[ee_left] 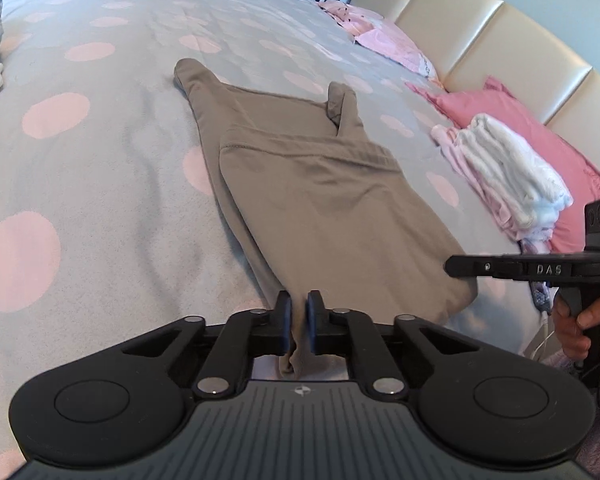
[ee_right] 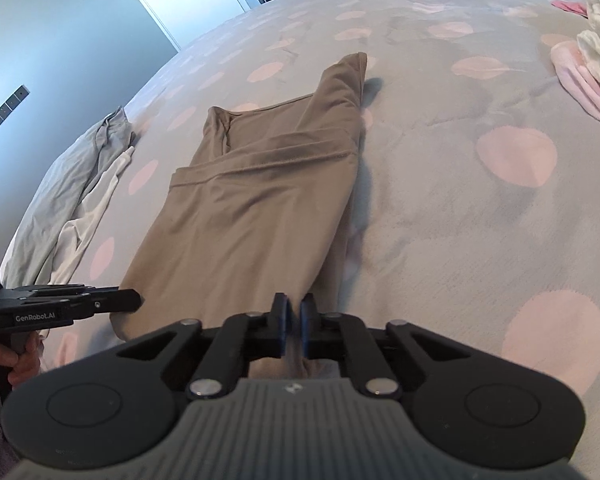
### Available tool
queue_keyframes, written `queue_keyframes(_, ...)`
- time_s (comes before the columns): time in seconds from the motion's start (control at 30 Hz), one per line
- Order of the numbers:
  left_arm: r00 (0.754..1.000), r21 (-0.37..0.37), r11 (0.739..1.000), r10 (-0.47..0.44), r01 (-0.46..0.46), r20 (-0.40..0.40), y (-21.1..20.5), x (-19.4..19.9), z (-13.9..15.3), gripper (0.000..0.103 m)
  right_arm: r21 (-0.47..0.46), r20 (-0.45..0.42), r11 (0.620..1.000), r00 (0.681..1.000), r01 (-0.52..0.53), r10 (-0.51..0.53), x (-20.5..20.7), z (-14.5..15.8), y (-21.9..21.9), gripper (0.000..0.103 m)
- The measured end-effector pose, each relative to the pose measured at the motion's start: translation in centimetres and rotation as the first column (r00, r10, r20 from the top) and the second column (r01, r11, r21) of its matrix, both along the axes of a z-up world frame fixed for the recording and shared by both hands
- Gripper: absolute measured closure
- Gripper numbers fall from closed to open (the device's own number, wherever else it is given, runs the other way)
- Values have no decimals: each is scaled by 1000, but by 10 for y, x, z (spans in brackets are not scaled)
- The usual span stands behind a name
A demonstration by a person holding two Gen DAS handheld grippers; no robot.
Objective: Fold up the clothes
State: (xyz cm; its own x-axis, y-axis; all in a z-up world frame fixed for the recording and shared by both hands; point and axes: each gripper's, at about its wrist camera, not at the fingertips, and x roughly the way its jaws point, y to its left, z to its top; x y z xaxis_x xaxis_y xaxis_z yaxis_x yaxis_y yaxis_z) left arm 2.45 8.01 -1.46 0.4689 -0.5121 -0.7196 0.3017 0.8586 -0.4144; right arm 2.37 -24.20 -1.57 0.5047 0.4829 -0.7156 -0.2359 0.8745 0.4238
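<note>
Both grippers are pinched onto the near edge of a taupe garment (ee_left: 324, 184). From the left wrist camera, the left gripper (ee_left: 299, 318) has its blue-padded jaws drawn narrow with a bunched fold of the fabric running between them. From the right wrist camera, the right gripper (ee_right: 294, 320) grips the same way, cloth pressed between its pads at the garment's other near corner. Each gripper shows side-on in the other's view, at the frame edge, with a hand (ee_left: 580, 320) around its handle.

Beyond the jaws, the taupe garment lies flat on the bed (ee_left: 80, 160), folded over on itself with a stitched hem crossing its middle and two narrow ends pointing away. The bedcover is grey with pink dots.

To the right of the garment, near but apart from it, sits a stack of folded white and pink clothes (ee_left: 512, 172) against a pink pillow (ee_left: 540, 128). On the opposite side lies a rumpled grey and white heap (ee_right: 80, 184). Farthest off, a lighter pink pillow (ee_left: 396, 46) rests against the cream padded headboard (ee_left: 480, 32).
</note>
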Motion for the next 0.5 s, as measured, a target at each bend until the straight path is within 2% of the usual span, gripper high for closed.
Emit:
queue_keyframes(0.07, 1000, -28, 1000, 0, 0, -2, 4, -3, 6, 102, 8, -2, 1000, 1000, -8, 8, -3, 5, -2, 97)
queue_keyframes(0.23, 999, -43, 998, -51, 50, -13, 4, -16, 16, 102, 30, -11, 999, 999, -34, 34, -14, 15, -8, 97)
queue_keyframes(0.5, 992, 0, 997, -81, 81, -94, 6, -29, 1, 102, -7, -77, 998, 995, -70, 69, -28, 8, -13, 98)
